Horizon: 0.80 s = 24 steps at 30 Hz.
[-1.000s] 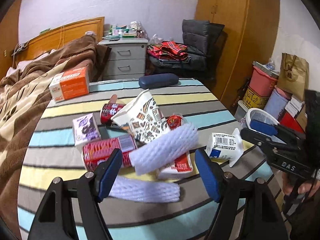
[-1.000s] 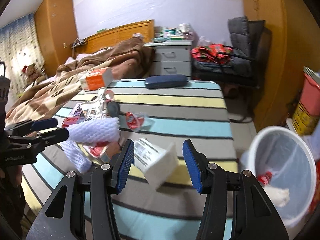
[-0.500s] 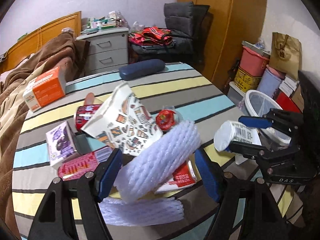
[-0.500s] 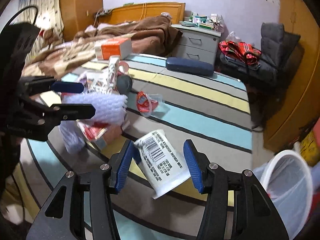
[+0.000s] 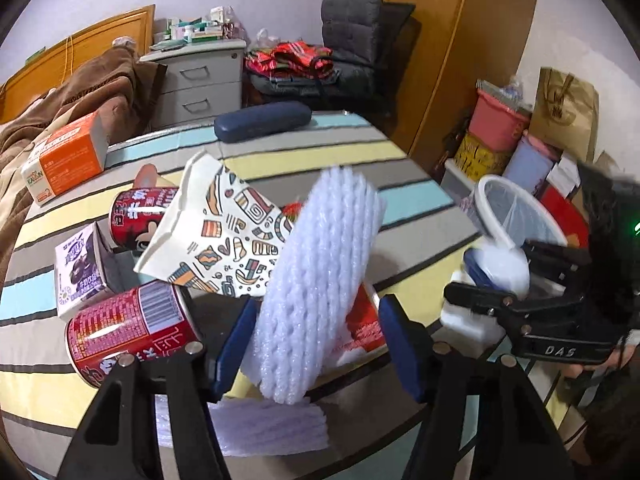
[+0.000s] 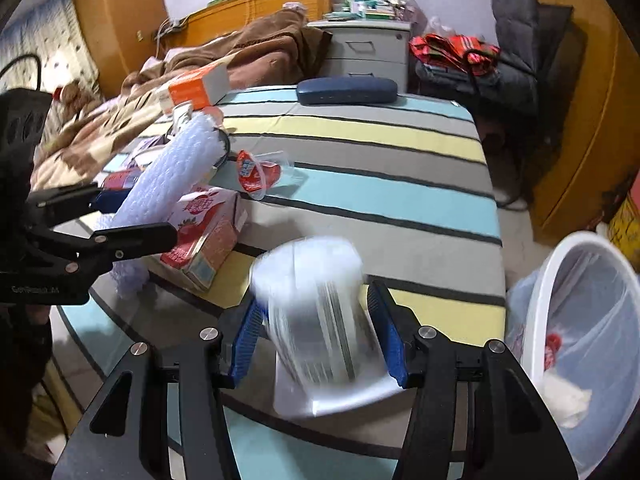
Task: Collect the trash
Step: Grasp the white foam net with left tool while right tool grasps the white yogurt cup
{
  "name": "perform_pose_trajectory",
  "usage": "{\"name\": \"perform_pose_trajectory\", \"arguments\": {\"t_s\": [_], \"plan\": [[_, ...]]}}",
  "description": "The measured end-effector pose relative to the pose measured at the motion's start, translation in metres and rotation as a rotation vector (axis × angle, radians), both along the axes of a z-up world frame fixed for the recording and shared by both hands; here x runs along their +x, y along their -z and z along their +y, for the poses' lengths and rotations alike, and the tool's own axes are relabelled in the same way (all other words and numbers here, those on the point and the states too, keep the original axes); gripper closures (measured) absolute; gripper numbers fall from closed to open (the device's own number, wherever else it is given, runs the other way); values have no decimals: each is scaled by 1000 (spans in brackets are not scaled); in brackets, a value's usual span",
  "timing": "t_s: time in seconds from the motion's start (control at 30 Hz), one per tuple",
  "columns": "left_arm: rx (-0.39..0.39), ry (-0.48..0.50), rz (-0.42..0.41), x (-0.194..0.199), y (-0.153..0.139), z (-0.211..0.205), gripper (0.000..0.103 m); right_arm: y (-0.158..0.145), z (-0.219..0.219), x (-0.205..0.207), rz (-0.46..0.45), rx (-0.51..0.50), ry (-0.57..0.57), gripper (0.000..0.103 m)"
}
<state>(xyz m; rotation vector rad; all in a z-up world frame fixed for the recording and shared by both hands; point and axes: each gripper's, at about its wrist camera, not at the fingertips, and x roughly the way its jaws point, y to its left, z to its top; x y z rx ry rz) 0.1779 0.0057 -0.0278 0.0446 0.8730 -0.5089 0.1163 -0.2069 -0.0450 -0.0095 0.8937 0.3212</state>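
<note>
1. Striped table (image 6: 380, 196) across the middle of both views, littered on its left half.
2. White bin (image 6: 576, 320) with a clear liner at lower right of the right wrist view, off the table's edge; bits of white and red trash at its bottom. Seen again at right centre of the left wrist view.
3. Left gripper (image 5: 314, 346) at bottom centre of its own view, blue pads spread wide around a white foam net sleeve (image 5: 320, 288); left pad touching the foam, right pad apart from it. Cannot tell whether the sleeve is pinched or only resting. Sleeve tilted, upper end toward frame centre.
4. Right gripper (image 6: 320, 344) at bottom centre of its view, pads pressed against both sides of a white plastic pouch (image 6: 320, 320) with a barcode, blurred, lifted just above the table edge, left of the bin.
5. Patterned paper cup (image 5: 216, 236) on its side, left of centre in the left wrist view.
6. Red can (image 5: 128, 332) at lower left, beside the left pad.
7. Strawberry carton (image 6: 204, 232) lying flat, left of centre in the right wrist view.
8. Second foam sleeve (image 5: 264, 428) flat on the table under the left gripper.
</note>
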Motion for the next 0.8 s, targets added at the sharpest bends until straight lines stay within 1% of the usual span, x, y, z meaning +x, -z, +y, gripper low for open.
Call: {"name": "perform_pose_trajectory", "arguments": {"t_s": [0.13, 0.23, 0.27, 0.33, 0.37, 0.4, 0.53, 0.57, 0.6, 0.7, 0.8], "plan": [[-41, -33, 12, 5, 0, 5, 37, 1, -5, -6, 4, 40, 9, 49], [-25, -53, 1, 3, 2, 4, 37, -2, -8, -14, -15, 26, 28, 49], [-28, -52, 3, 3, 2, 3, 39, -3, -9, -17, -23, 28, 31, 49], [-37, -46, 10, 3, 3, 1, 50, -5, -11, -21, -38, 36, 39, 49], [-40, -48, 12, 3, 3, 0, 62, -6, -12, -23, -47, 40, 47, 49], [-42, -51, 11, 3, 3, 0, 63, -6, -13, -26, -57, 41, 58, 49], [-42, -61, 10, 2, 4, -2, 67, -4, -20, -30, -82, 54, 91, 49], [-40, -67, 9, 2, 4, -3, 68, -4, -21, -30, -82, 59, 95, 51], [-40, -72, 7, 2, 3, -3, 68, -3, -21, -30, -79, 65, 96, 55], [-57, -78, -1, -2, 0, -3, 69, -4, -21, -30, -92, 67, 109, 55], [-56, -86, -16, -7, -5, -2, 69, -6, -21, -33, -112, 76, 120, 55]]}}
